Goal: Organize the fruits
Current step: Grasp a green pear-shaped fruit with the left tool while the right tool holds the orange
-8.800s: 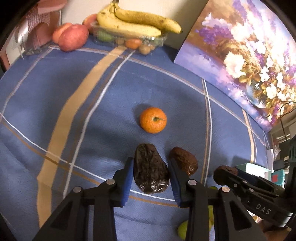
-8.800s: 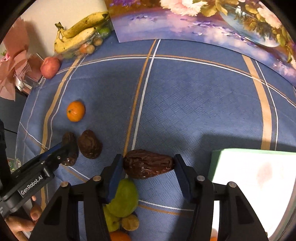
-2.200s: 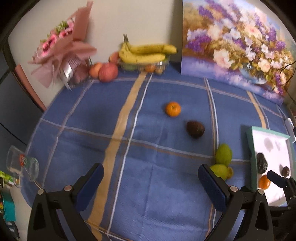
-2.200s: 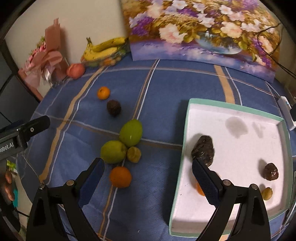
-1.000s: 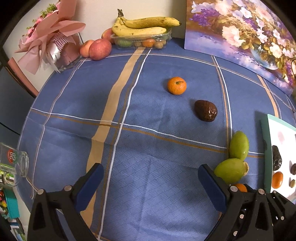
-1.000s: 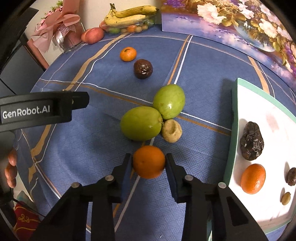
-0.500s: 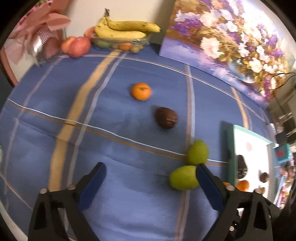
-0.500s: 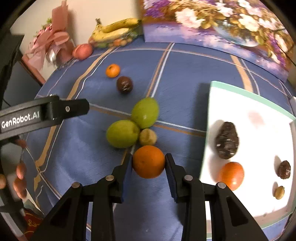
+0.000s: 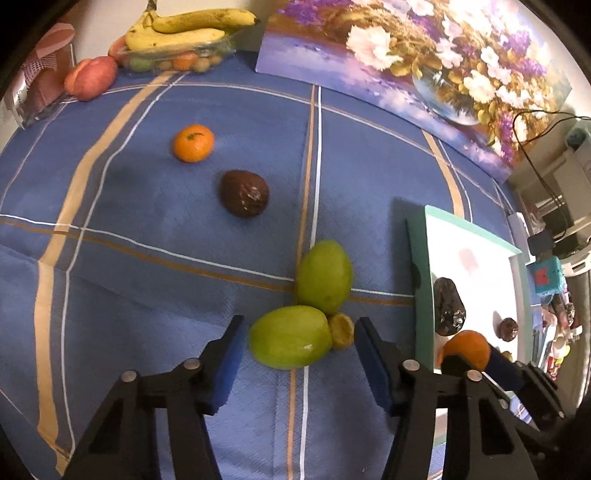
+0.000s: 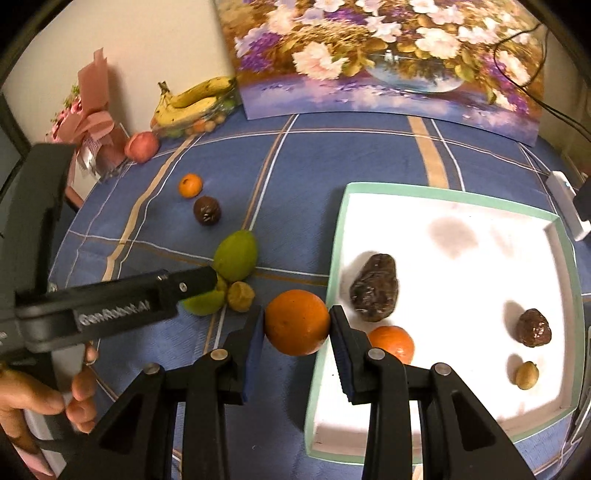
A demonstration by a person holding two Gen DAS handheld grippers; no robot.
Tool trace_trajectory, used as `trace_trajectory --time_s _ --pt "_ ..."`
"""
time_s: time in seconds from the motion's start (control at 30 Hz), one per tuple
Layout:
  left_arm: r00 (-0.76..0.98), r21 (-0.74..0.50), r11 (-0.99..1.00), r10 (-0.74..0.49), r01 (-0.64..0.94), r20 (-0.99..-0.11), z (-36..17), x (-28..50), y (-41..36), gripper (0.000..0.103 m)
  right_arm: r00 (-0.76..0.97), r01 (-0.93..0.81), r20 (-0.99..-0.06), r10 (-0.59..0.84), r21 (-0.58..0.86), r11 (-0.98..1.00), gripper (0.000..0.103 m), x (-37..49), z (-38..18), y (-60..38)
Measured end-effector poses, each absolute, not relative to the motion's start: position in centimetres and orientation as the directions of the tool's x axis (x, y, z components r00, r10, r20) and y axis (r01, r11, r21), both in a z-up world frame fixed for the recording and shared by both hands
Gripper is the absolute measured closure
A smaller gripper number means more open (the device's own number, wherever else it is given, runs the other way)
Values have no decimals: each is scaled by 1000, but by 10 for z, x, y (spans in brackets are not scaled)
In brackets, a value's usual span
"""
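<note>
My right gripper (image 10: pixel 296 328) is shut on an orange (image 10: pixel 296 322), held in the air beside the left rim of the white tray (image 10: pixel 334 251); the orange also shows in the left wrist view (image 9: pixel 466 349). The tray holds a dark wrinkled fruit (image 10: pixel 375 287), another orange (image 10: pixel 392 343), a small dark fruit (image 10: pixel 533 327) and a small yellow one (image 10: pixel 526 375). My left gripper (image 9: pixel 297 354) is open, its jaws on either side of a green fruit (image 9: pixel 290 342) on the blue cloth. A second green fruit (image 9: pixel 324 276) and a small yellow fruit (image 9: pixel 342 329) touch it.
A dark fruit (image 9: pixel 243 192) and a tangerine (image 9: pixel 193 143) lie farther back on the cloth. Bananas on a plastic box (image 9: pixel 184 35), a peach (image 9: pixel 91 77) and a bouquet (image 10: pixel 86 122) stand at the back left. A flower painting (image 9: pixel 406 62) leans at the back.
My left gripper has moved forward and down to the near green fruit and narrowed its jaws around it. My right gripper has carried the orange up and right toward the tray.
</note>
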State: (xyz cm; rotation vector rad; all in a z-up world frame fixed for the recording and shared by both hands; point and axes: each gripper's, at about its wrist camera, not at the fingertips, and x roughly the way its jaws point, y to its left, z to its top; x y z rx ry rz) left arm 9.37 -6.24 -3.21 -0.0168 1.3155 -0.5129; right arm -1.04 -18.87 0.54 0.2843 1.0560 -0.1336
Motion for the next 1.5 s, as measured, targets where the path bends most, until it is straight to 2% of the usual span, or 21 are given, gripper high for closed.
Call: trace_trajectory --time_s 0.2,0.27,0.3,0.47,0.57,0.6,0.63,0.77,0.87,0.93,1.1,1.37,1.43,1.5 --pt "169 -264 899 -338 348 -926 -36 93 -65 45 502 245 -864 36 182 952 66 -13 9 -193" --pt "171 -255 902 -329 348 -929 -37 94 -65 47 507 242 -861 40 187 952 66 -13 11 -193" --pt "176 -246 905 -320 346 -931 -38 94 -64 52 509 242 -860 42 189 952 66 -14 11 -193" --pt "179 -250 905 -325 345 -929 -37 94 -61 53 523 241 -851 49 202 949 66 -16 15 -196" --pt "210 -248 908 -330 339 -920 -27 94 -57 66 531 246 -846 51 211 946 66 -17 18 -199" --pt "220 -249 907 -334 340 -916 -24 93 -56 76 533 247 -845 51 214 945 66 -18 18 -200" --pt "225 -256 904 -343 344 -912 -20 93 -55 78 535 248 -843 52 216 944 66 -19 19 -201" --pt "230 -256 907 -341 334 -911 -20 95 -55 78 538 268 -842 48 225 937 66 -21 19 -209" --pt "214 -267 917 -337 298 -917 -28 99 -51 69 536 283 -843 45 230 931 66 -23 18 -213" --pt "213 -266 922 -330 281 -920 -31 100 -50 42 537 286 -842 45 232 930 66 -24 19 -215" --pt "190 -309 915 -363 261 -912 -34 100 -51 41 539 292 -841 47 239 926 66 -24 19 -217" --pt "132 -295 915 -340 276 -931 -49 98 -62 41 532 295 -845 47 237 926 66 -23 18 -216" --pt "134 -302 913 -347 275 -928 -49 98 -61 49 532 296 -845 47 238 925 66 -23 18 -216" --pt "143 -304 910 -353 281 -925 -46 98 -60 49 532 297 -845 47 238 925 66 -23 18 -216"
